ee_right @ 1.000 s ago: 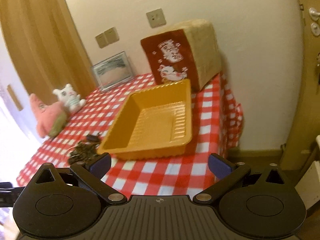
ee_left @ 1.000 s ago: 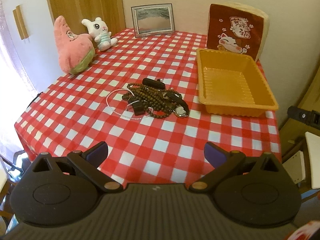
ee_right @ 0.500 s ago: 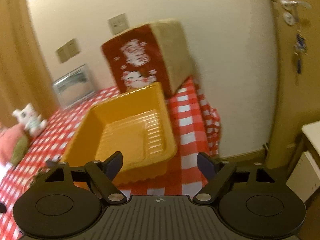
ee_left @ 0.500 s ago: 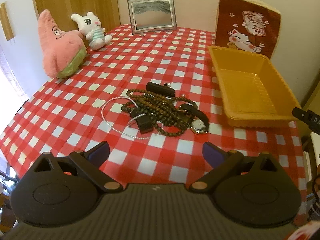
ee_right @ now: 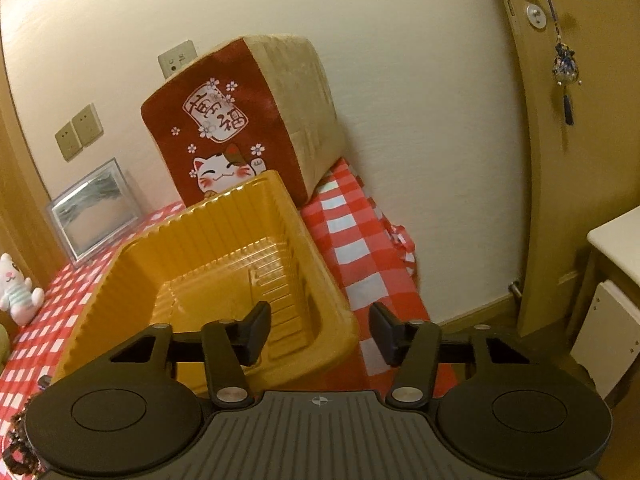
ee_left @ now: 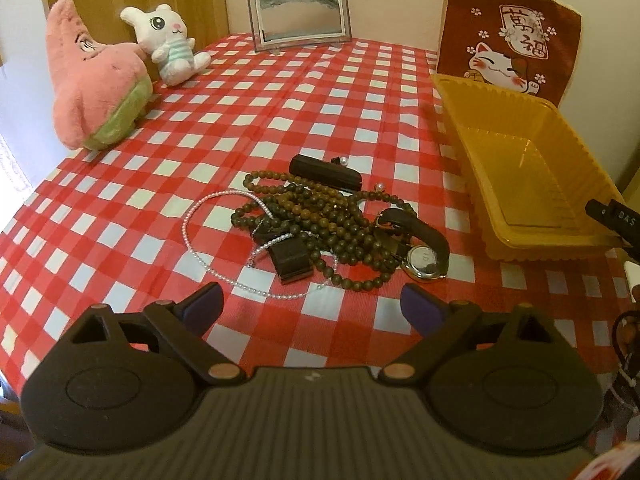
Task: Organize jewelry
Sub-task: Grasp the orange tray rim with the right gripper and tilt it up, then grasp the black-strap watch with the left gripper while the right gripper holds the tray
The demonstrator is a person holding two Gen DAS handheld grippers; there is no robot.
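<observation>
A tangled jewelry pile lies mid-table in the left wrist view: dark wooden bead strands [ee_left: 320, 216], a thin pearl necklace [ee_left: 200, 248], a wristwatch [ee_left: 424, 256] and a dark case [ee_left: 324, 172]. An empty orange tray [ee_left: 520, 152] stands to its right. My left gripper [ee_left: 312, 308] is open and empty, just short of the pile. My right gripper [ee_right: 320, 328] is open and empty, its jaws either side of the near right corner of the tray [ee_right: 336, 320], one finger [ee_right: 256, 332] over the inside.
A pink star plush [ee_left: 92, 92] and white bunny plush [ee_left: 168, 44] sit at the far left, a picture frame [ee_left: 298, 12] at the back, a red cat cushion [ee_left: 508, 36] behind the tray. The table's right edge and a door [ee_right: 568, 120] lie beyond the tray.
My left gripper has moved forward, closer to the jewelry pile. My right gripper has moved in on the tray's near right corner, turned right, and its jaws have narrowed somewhat.
</observation>
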